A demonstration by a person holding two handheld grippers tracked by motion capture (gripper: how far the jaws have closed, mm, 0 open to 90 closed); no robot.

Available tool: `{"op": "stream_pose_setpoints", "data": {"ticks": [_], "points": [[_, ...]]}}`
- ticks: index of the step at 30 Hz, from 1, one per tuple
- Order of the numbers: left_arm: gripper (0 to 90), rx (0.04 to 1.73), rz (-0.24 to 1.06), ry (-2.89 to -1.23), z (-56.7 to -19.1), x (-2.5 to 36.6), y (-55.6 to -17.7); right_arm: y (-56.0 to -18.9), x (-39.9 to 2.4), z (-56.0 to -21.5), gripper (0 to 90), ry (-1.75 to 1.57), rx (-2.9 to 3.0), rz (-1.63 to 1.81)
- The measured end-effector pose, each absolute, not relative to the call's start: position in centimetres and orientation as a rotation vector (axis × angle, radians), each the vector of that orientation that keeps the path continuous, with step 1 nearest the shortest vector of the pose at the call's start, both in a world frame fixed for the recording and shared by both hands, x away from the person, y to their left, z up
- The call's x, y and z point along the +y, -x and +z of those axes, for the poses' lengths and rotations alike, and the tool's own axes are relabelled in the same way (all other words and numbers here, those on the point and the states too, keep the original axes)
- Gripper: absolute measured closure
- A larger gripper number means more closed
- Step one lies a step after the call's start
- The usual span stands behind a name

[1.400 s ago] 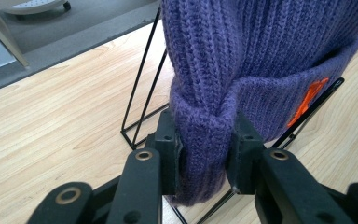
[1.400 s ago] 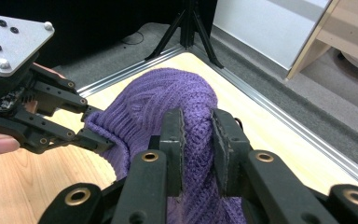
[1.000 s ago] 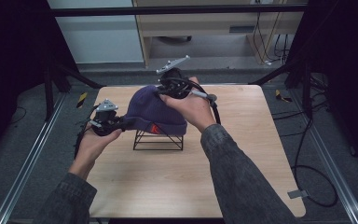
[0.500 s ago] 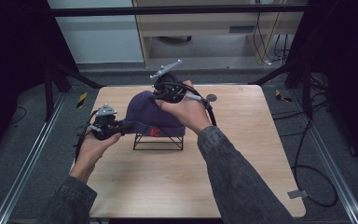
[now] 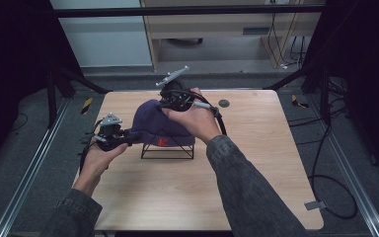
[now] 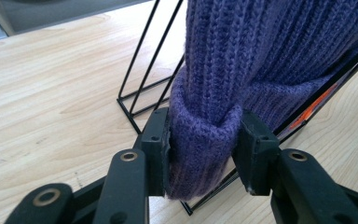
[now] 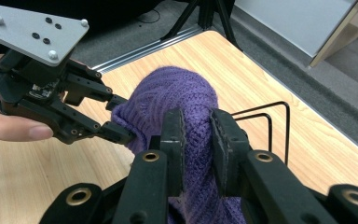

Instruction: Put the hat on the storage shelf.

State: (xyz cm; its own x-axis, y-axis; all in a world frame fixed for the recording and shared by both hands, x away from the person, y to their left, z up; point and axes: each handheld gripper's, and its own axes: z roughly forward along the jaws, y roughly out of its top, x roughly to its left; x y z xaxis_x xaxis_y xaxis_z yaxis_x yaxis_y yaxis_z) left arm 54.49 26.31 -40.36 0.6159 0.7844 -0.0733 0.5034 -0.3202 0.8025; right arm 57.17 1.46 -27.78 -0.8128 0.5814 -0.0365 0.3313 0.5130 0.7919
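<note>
Purple knit beanie (image 5: 162,123) sits draped over black wire stand (image 5: 168,150), mid-worktop (image 5: 256,163). Right gripper (image 7: 196,126) clamps a fold at its far crown, steadying it. Left gripper (image 6: 200,140) brackets the left cuff, jaws just easing apart, apparently releasing.

purple ribbed knit hat (image 5: 160,123), black wire rack (image 5: 168,150)

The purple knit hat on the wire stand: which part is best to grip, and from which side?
Grip the folded cuff of the purple knit hat, coming level from the stand's left end. The cuff is doubled, thick, and hangs clear of the wires, so the fingers likely close on cloth alone.
</note>
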Motion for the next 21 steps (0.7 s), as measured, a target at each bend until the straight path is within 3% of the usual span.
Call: {"op": "stream_pose_setpoints", "data": {"ticks": [3,11,15,21], "points": [[66.6,1.012,0.435,-1.998,-40.6,26.2,-54.4,-57.2,1.6,-28.5,76.4,-0.771,2.473,1.177],[61.6,1.032,0.412,-2.009,-42.1,26.2,-54.6,-57.4,1.7,-29.9,76.5,-0.788,2.497,1.156],[66.8,1.04,0.416,-2.014,-42.8,26.2,-54.5,-57.5,1.9,-30.3,76.4,-0.795,2.511,1.135],[66.7,1.055,0.389,-2.033,-43.7,26.2,-54.4,-57.3,2.4,-31.3,76.0,-0.793,2.546,1.074]]}}
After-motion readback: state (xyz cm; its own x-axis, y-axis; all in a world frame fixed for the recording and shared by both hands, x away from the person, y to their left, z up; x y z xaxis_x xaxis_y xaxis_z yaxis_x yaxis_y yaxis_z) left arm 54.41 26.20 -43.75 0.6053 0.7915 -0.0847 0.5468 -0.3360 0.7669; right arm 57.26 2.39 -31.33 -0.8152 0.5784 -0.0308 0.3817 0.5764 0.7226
